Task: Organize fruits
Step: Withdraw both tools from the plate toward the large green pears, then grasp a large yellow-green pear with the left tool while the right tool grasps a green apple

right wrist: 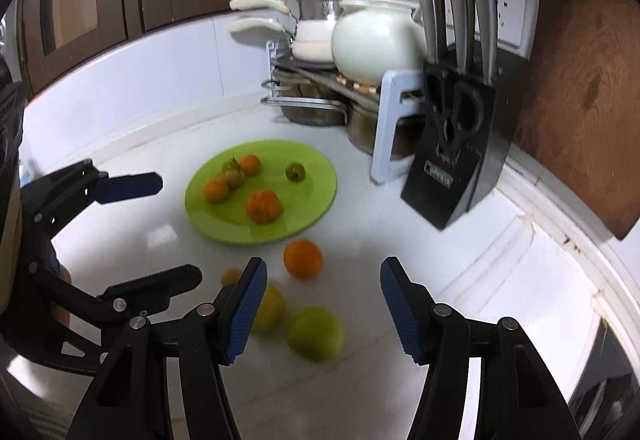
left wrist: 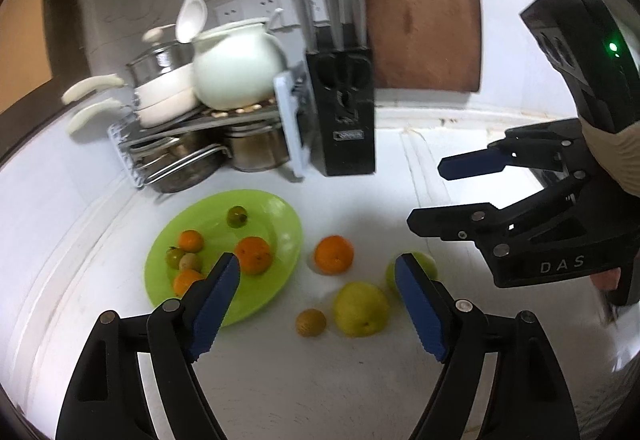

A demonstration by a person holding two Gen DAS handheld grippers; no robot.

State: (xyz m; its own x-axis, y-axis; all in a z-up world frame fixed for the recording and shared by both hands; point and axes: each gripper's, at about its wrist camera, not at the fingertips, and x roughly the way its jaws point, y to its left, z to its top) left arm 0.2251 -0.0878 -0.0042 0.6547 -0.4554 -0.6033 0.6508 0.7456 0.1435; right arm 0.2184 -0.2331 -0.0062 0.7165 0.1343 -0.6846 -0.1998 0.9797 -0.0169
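A lime green plate (left wrist: 276, 208) (right wrist: 312, 168) lies on the white counter and holds several small oranges and green fruits. Beside it on the counter lie an orange (left wrist: 334, 254) (right wrist: 303, 258), a yellow-green fruit (left wrist: 361, 310) (right wrist: 272, 308), a second green fruit (left wrist: 424, 264) (right wrist: 316, 334) and a small brown fruit (left wrist: 311, 323) (right wrist: 231, 275). My left gripper (left wrist: 316, 259) (right wrist: 178, 228) hovers open above the loose fruits, holding nothing. My right gripper (right wrist: 322, 264) (left wrist: 428, 192) is open too, over the orange and the green fruits, and empty.
A dish rack (left wrist: 132, 156) with pots, pans and a white teapot (left wrist: 236, 68) (right wrist: 372, 36) stands behind the plate. A black knife block (left wrist: 344, 112) (right wrist: 452, 160) and a leaning wooden board (left wrist: 424, 8) (right wrist: 588, 80) stand at the back right. A gloved hand (left wrist: 616, 156) holds the right gripper.
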